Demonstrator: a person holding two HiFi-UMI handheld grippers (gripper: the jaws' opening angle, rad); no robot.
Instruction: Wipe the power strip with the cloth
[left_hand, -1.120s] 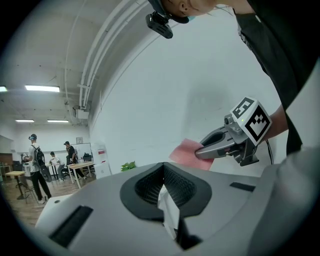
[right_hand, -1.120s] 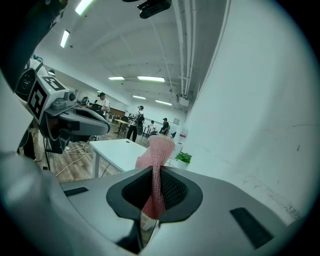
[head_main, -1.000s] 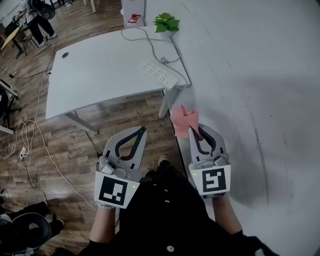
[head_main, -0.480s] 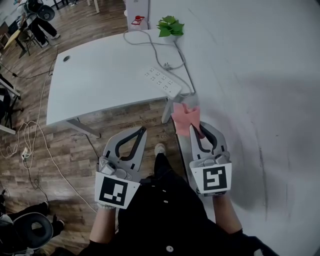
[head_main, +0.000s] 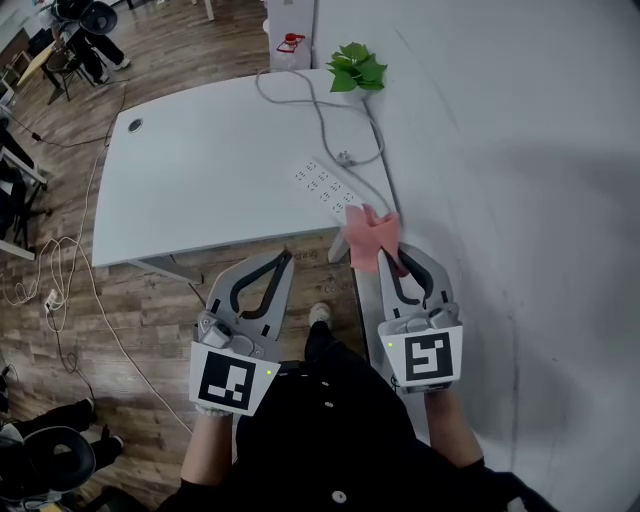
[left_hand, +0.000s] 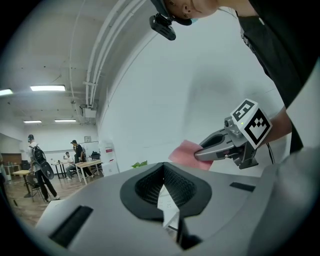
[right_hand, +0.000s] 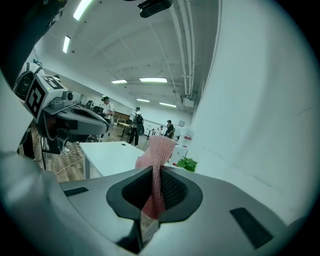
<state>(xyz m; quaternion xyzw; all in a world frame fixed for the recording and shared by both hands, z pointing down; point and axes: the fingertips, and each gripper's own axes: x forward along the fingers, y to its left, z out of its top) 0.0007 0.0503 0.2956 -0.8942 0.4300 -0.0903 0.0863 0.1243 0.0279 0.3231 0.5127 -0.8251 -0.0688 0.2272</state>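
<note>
Just ahead of our right gripper (head_main: 392, 260), the power strip (head_main: 328, 187) lies on the white table (head_main: 190, 170). The gripper's jaws are clamped on the pink cloth (head_main: 371, 238), which overlaps the strip's near end. Our left gripper (head_main: 286, 260) is beside it, jaws together and empty, over the table's near edge.

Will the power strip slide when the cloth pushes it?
Likely slides: the power strip seems loose on a smooth table. Its cable may pivot it. The pink cloth looks floppy, so it pushes softly.
</note>
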